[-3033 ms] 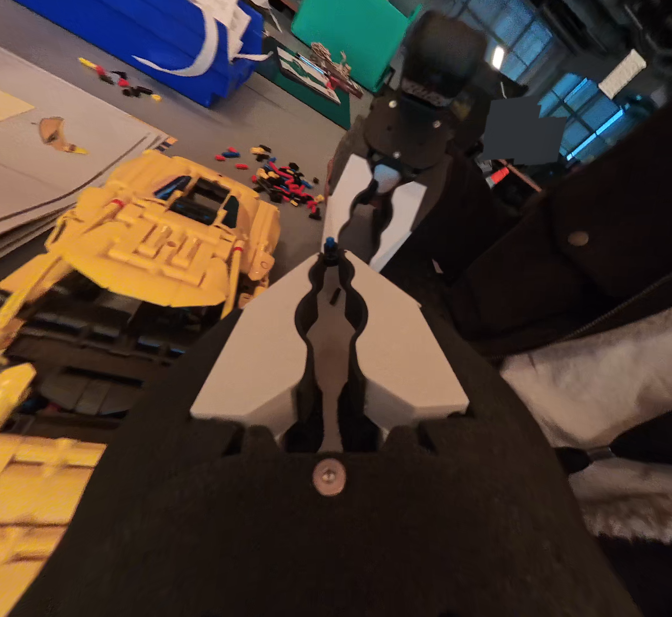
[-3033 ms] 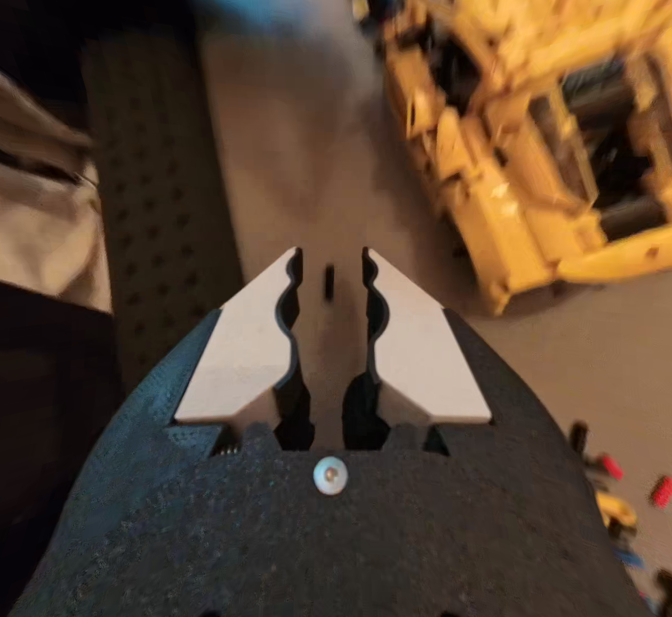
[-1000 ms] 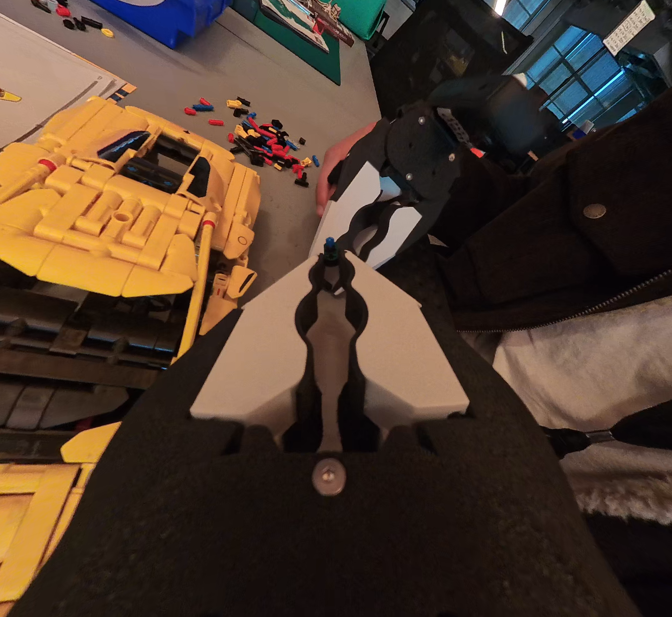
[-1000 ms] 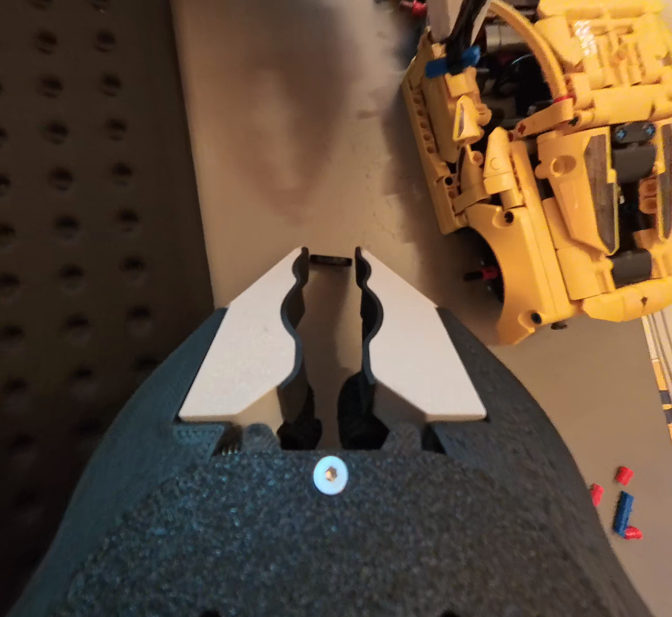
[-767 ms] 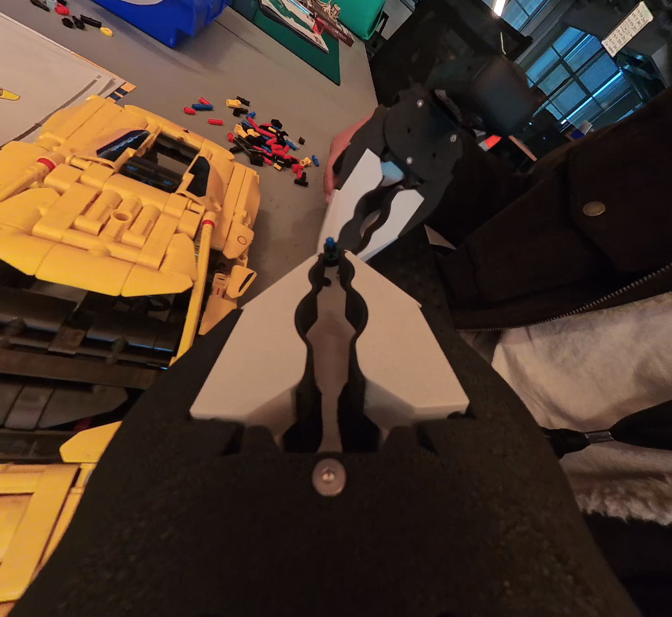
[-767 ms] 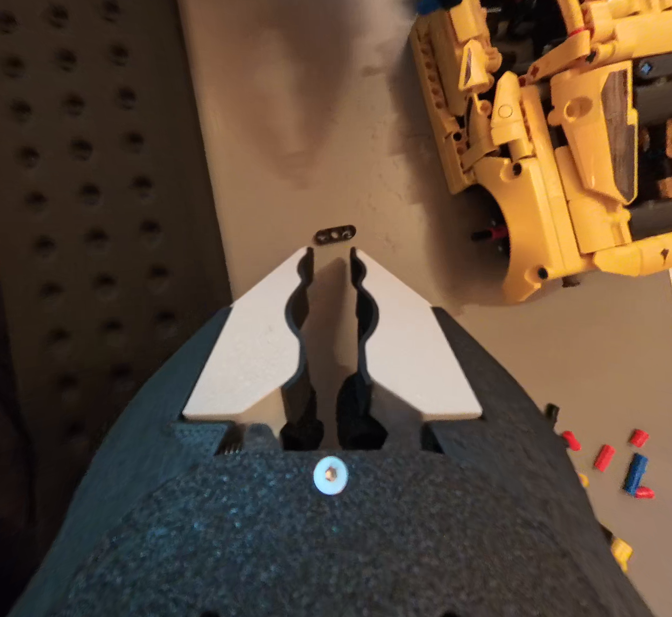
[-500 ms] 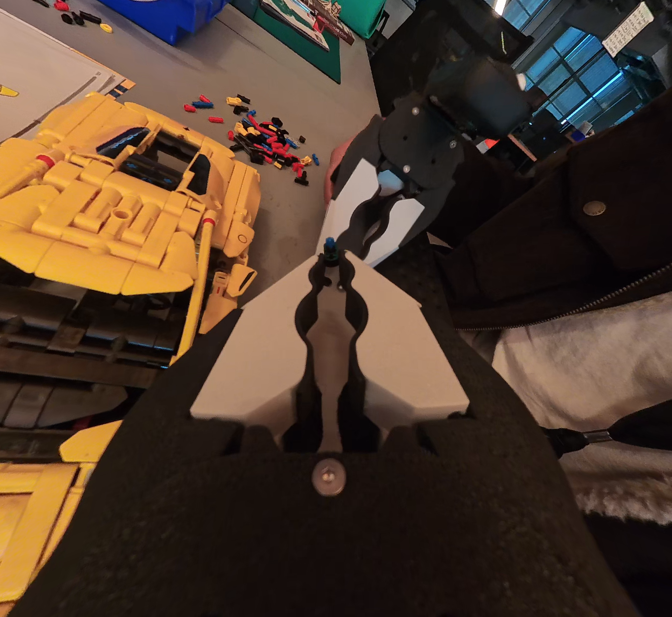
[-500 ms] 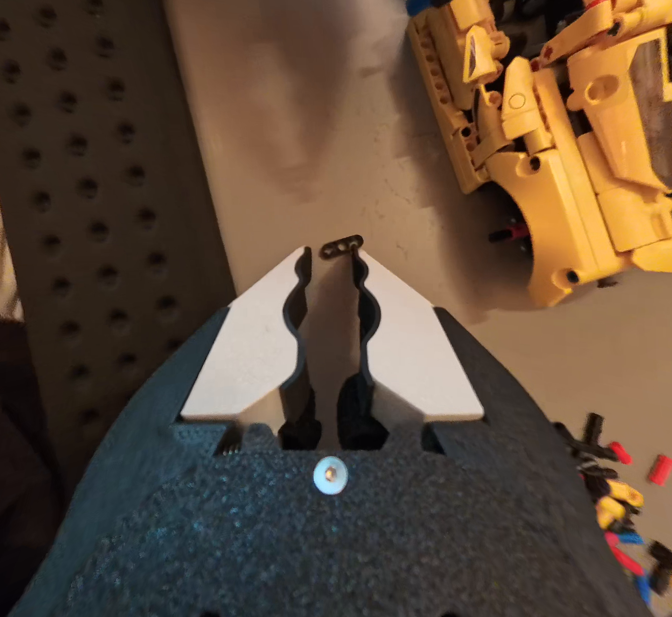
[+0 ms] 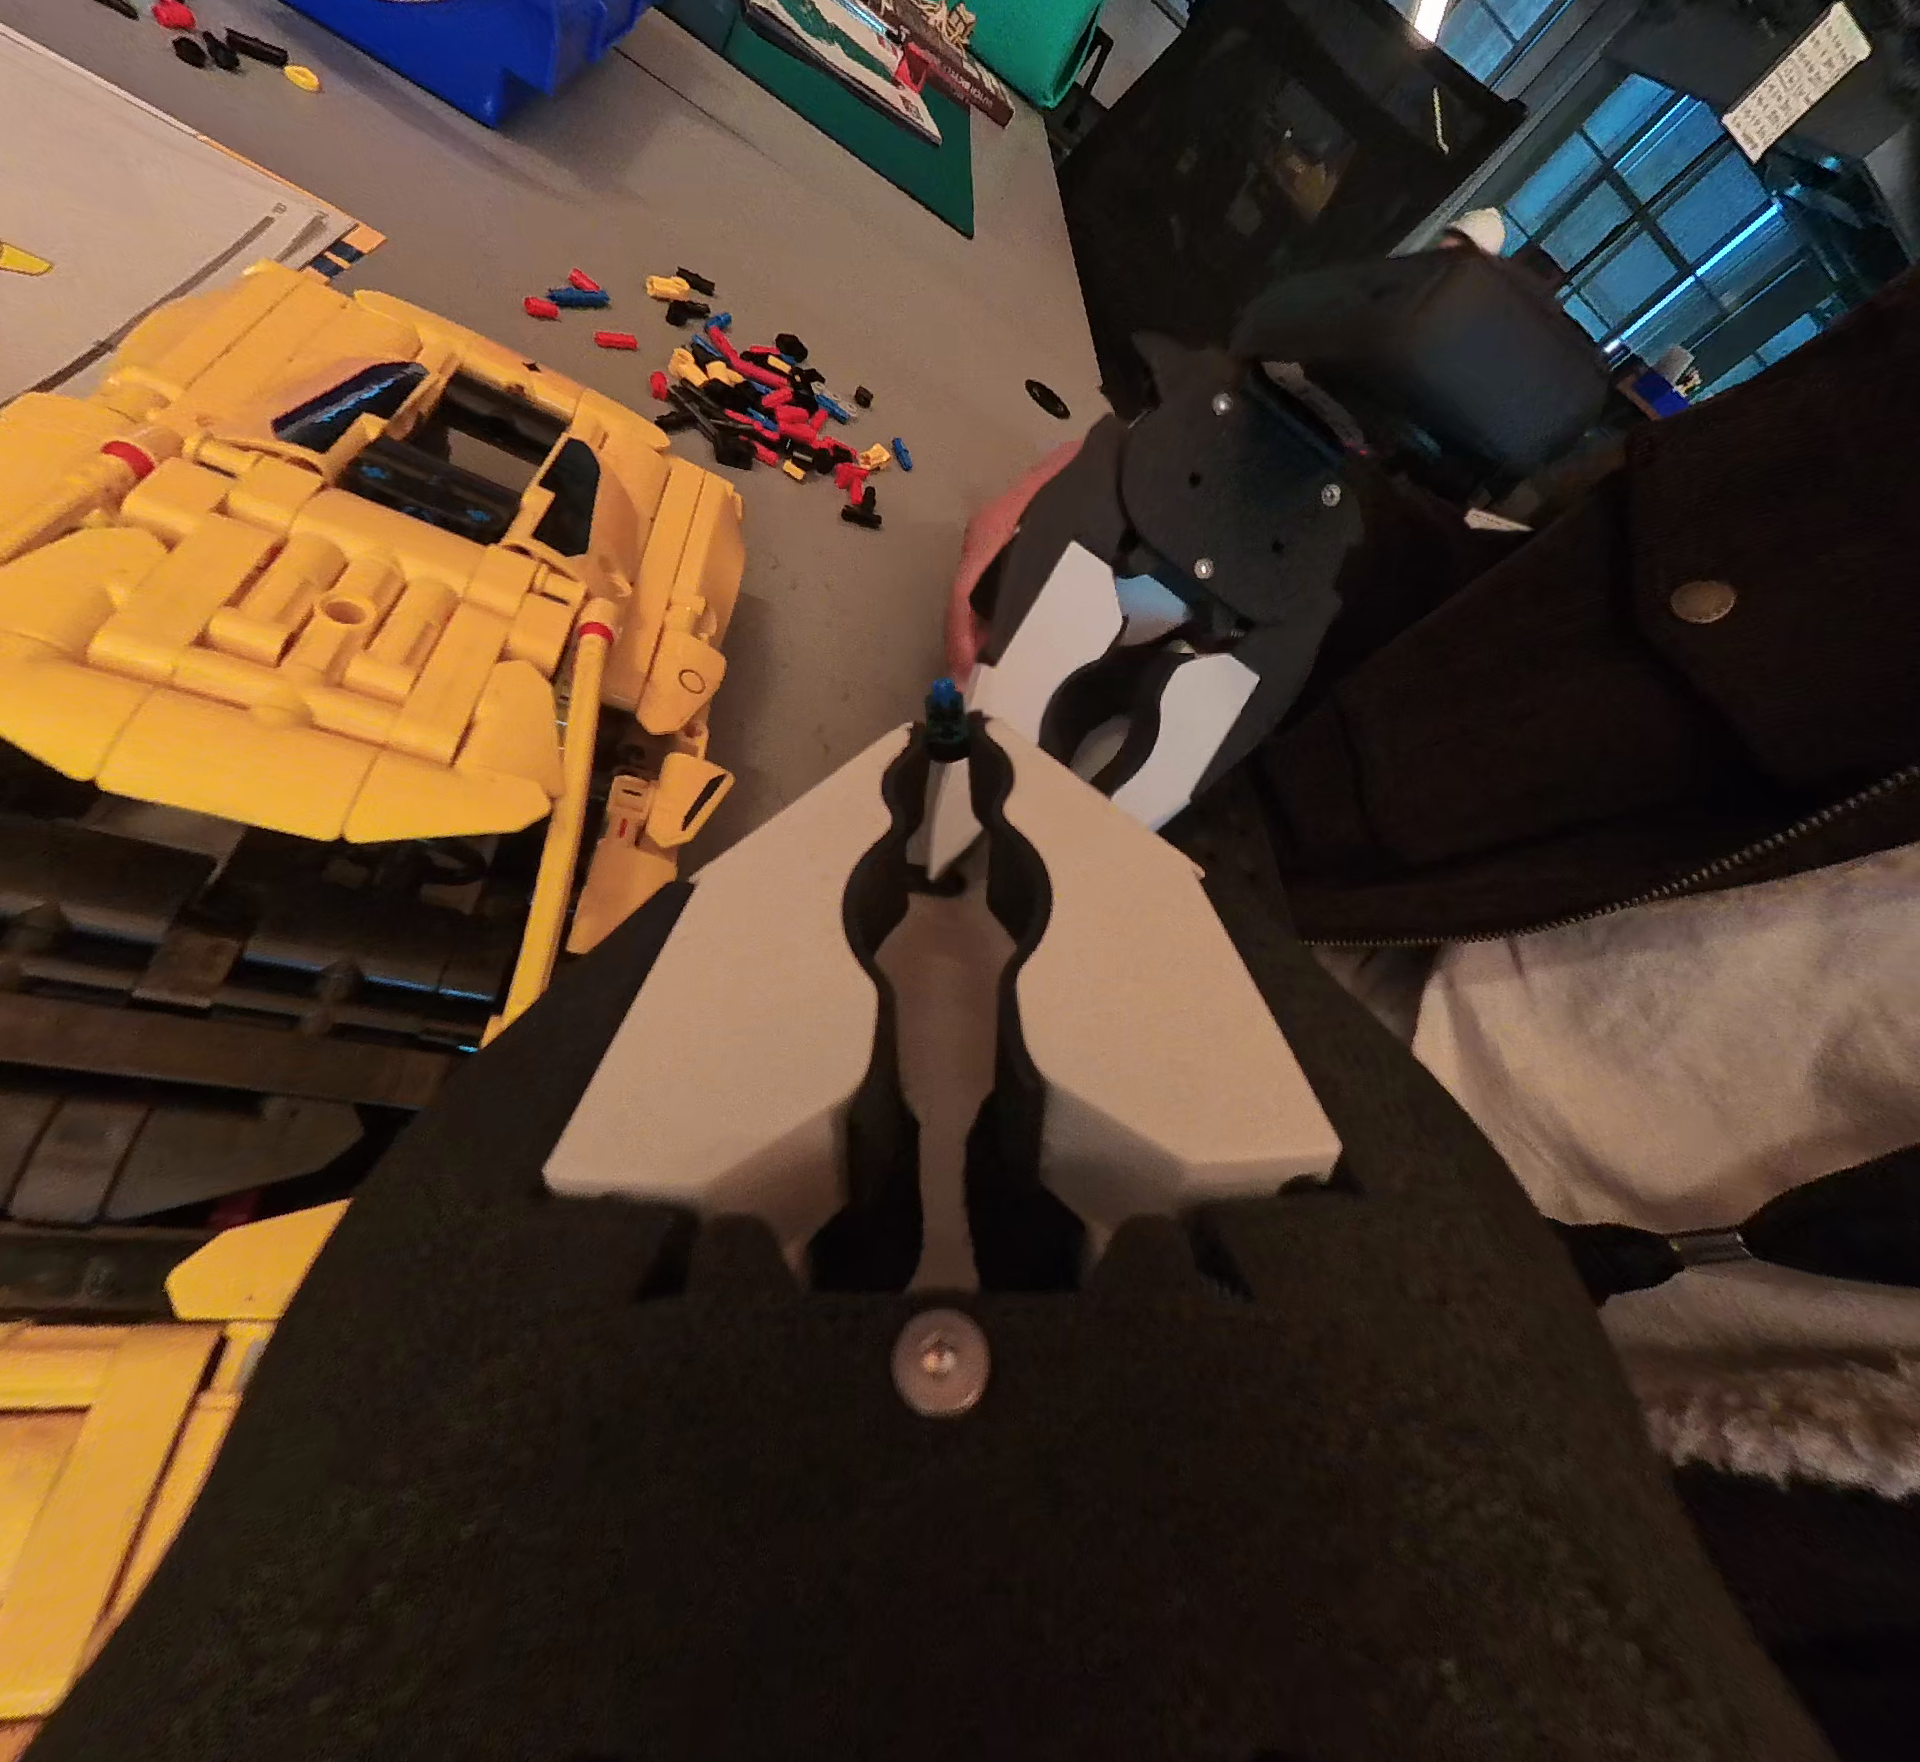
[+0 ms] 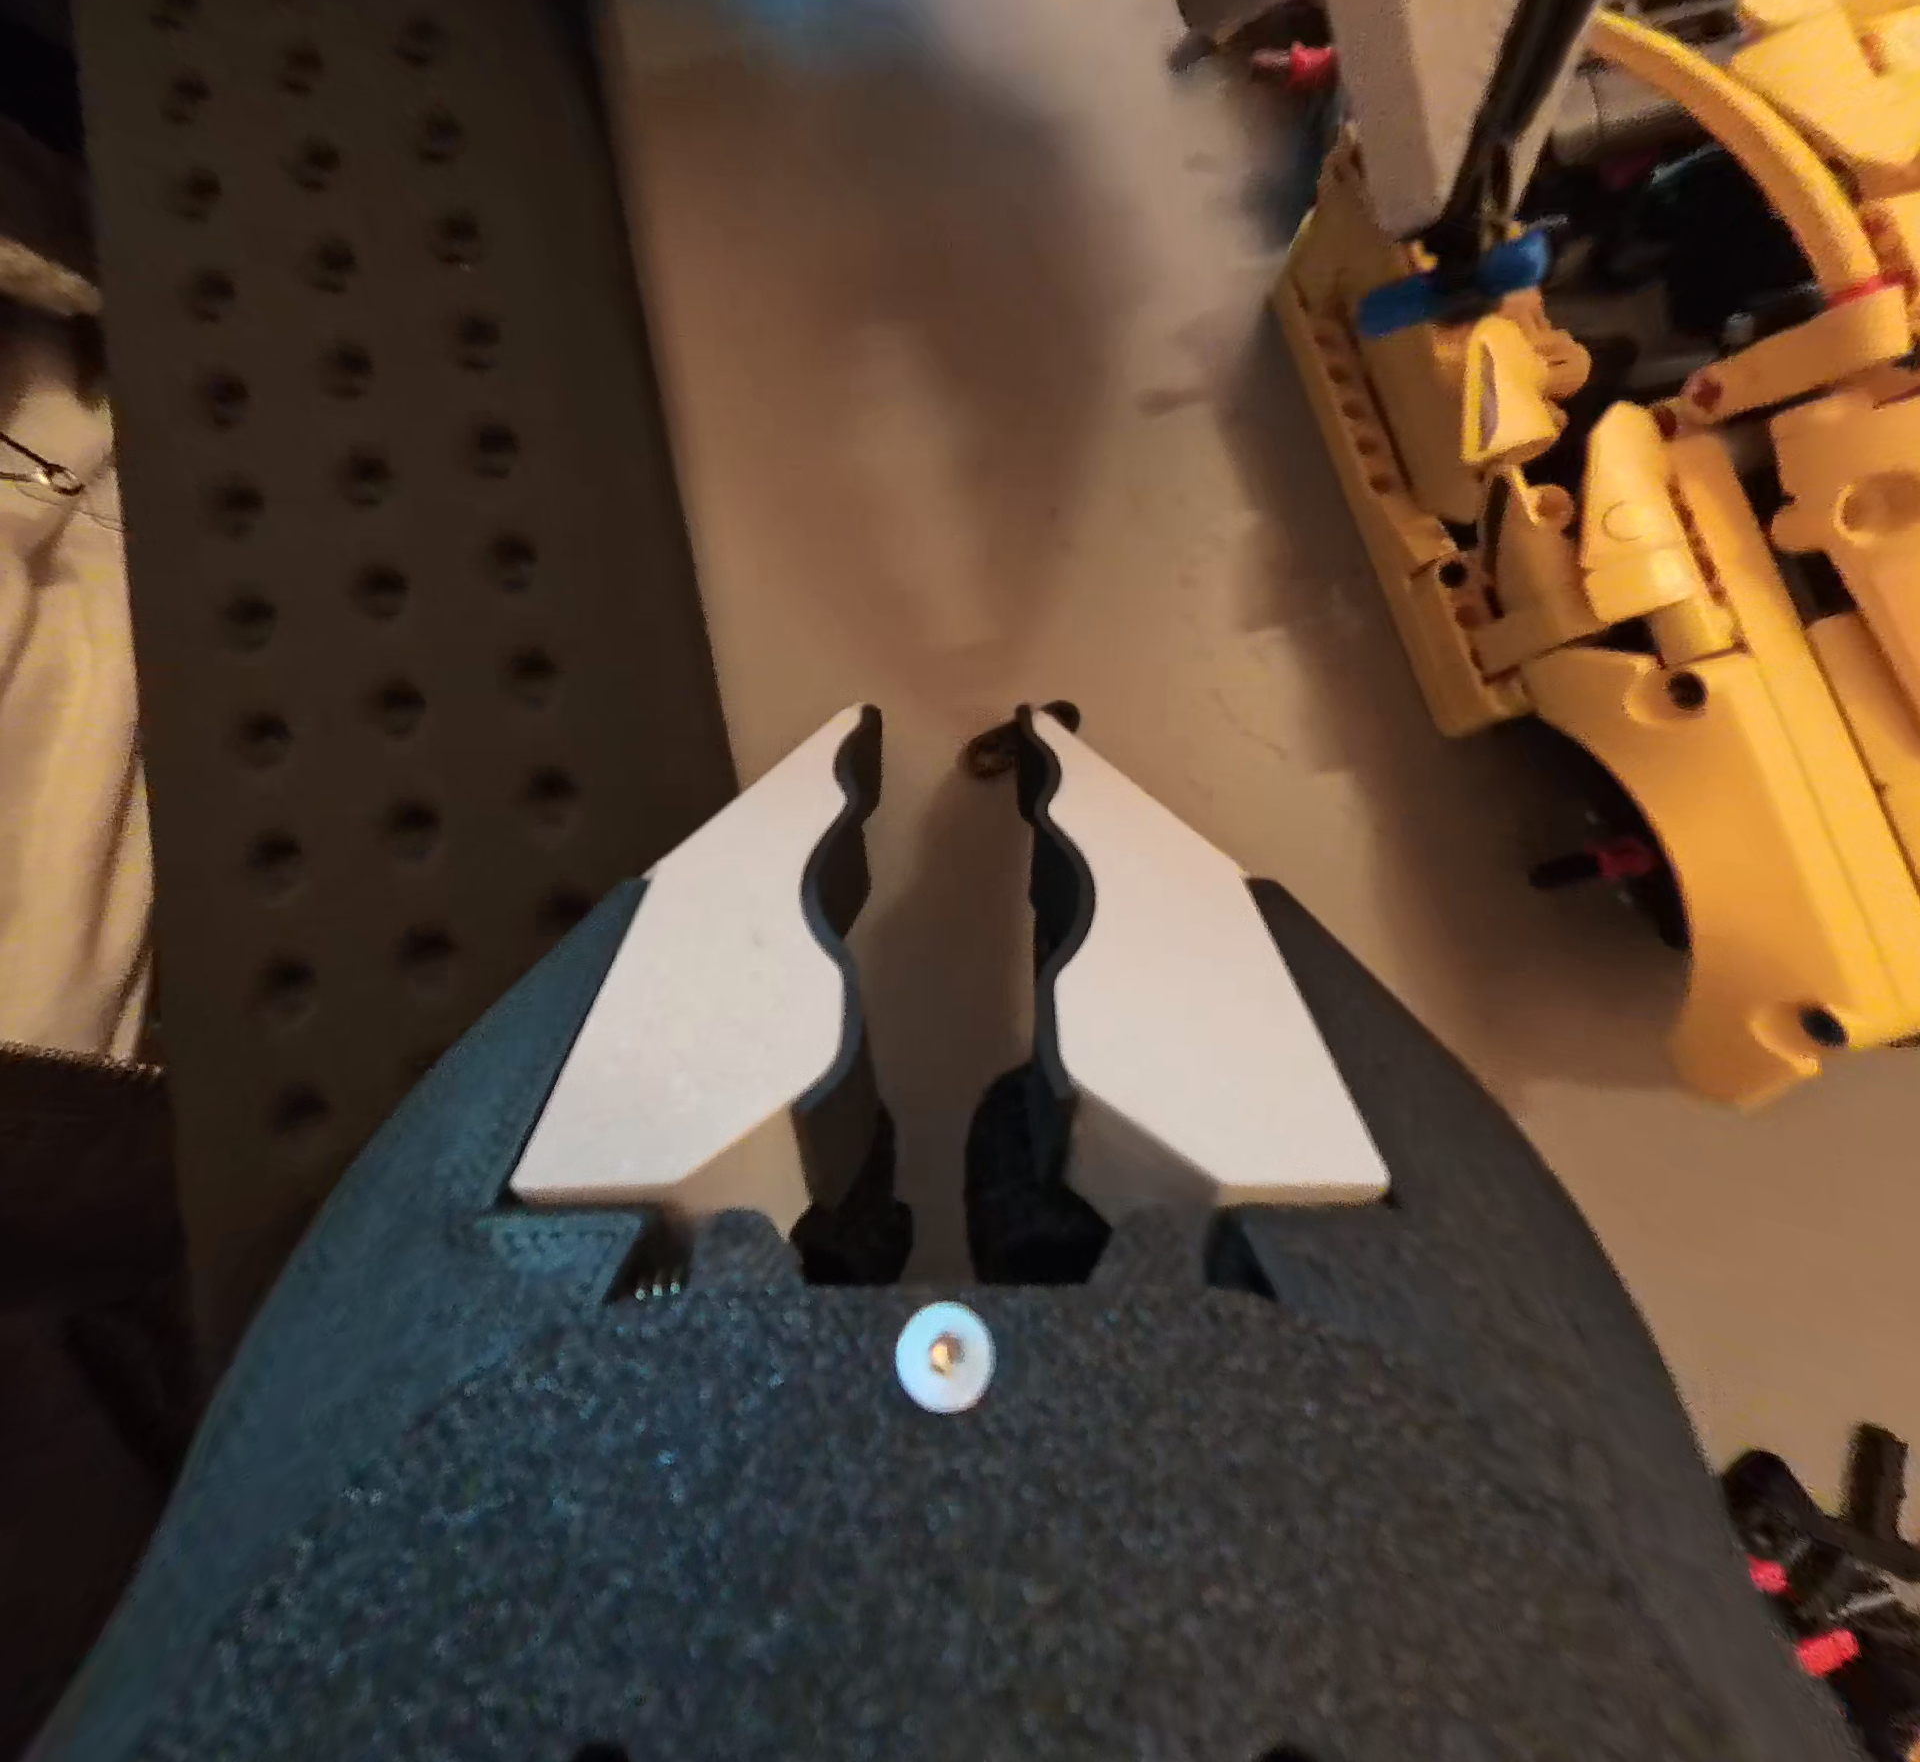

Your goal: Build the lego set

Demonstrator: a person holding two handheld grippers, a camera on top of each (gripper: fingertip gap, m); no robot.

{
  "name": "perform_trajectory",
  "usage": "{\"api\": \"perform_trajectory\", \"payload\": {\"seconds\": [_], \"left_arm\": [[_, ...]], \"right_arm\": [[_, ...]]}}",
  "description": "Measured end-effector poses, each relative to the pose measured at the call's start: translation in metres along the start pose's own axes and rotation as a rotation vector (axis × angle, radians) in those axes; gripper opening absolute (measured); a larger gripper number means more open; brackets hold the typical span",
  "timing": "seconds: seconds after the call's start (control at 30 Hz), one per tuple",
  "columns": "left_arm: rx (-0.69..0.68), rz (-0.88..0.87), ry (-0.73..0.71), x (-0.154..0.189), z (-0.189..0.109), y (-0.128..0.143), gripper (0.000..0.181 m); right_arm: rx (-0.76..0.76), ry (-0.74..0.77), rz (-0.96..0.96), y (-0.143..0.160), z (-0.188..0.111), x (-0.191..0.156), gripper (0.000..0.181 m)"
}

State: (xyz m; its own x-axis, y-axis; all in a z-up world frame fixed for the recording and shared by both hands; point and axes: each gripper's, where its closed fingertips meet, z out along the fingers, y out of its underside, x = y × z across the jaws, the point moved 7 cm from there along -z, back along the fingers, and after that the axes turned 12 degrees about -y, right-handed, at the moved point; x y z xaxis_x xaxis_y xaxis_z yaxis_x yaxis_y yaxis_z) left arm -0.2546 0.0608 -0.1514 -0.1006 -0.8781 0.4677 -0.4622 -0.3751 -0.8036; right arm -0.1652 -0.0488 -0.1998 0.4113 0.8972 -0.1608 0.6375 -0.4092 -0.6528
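Grey table point(image 10: 1195, 1297), yellow lego car point(image 9: 343, 590) on it. Left gripper point(image 9: 945, 741) pinching a blue-tipped pin point(image 9: 943, 710). Right gripper point(image 10: 948, 725) half open over a small black piece point(image 10: 1003, 744) (lying flat). Best centred first, then closed slowly.

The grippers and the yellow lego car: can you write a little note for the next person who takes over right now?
Left gripper: shut on a small blue-tipped pin, held up beside the yellow car.
Right gripper: open, low over the table, a small black piece at its right fingertip, not yet gripped.
Done: car body mostly built.
Left: grab the black piece, probably join it with the pin, fit them to the car. Spare pieces lie in a pile beyond it.
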Motion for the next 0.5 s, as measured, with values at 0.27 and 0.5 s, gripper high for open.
{"api": "perform_trajectory", "payload": {"seconds": [0.27,0.5], "left_arm": [[0.002,-0.002,0.002,0.0003,0.0000,-0.0002,0.007],[0.006,-0.006,0.000,-0.0004,-0.0010,-0.0006,0.007]], "right_arm": [[-0.082,0.119,0.089,-0.0005,-0.0056,0.0064,0.025],[-0.078,0.156,0.140,-0.0067,-0.0001,0.0077,0.023]]}}
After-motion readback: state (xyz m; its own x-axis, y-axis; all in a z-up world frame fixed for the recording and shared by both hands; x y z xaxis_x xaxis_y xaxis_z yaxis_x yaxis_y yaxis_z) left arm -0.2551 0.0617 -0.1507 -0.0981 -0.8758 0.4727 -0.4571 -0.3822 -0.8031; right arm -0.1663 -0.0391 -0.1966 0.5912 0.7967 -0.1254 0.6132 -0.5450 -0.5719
